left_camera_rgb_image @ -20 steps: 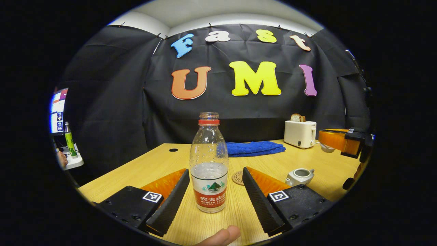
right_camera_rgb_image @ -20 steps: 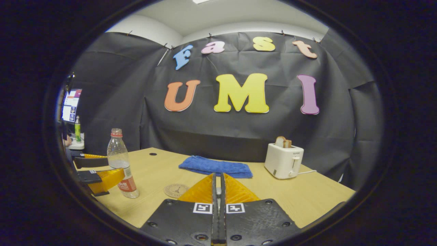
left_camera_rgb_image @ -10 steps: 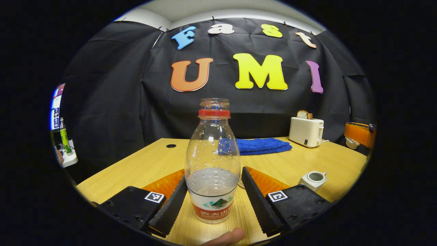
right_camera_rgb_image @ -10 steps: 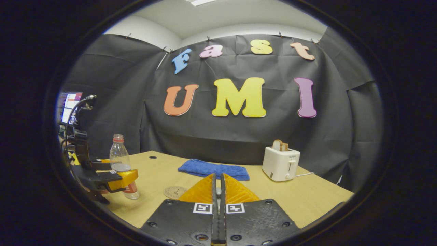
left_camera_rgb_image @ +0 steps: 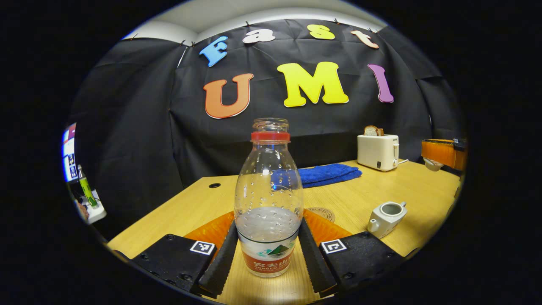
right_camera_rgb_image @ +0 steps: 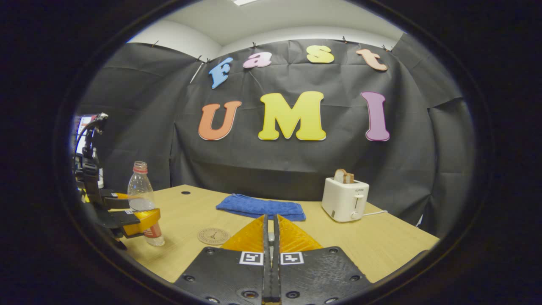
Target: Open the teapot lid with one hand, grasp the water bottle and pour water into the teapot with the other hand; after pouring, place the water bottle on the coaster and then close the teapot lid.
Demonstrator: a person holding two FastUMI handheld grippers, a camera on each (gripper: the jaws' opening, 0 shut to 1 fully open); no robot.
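The left gripper (left_camera_rgb_image: 266, 258) is pinching the uncapped water bottle (left_camera_rgb_image: 268, 199), both fingers (left_camera_rgb_image: 220, 262) pressing its lower sides as it stands on the counter (left_camera_rgb_image: 355, 199). The lidless teapot (left_camera_rgb_image: 386, 217) is sitting near the coaster (left_camera_rgb_image: 320, 212). The right gripper (right_camera_rgb_image: 271, 237) is keeping its fingers pressed together.
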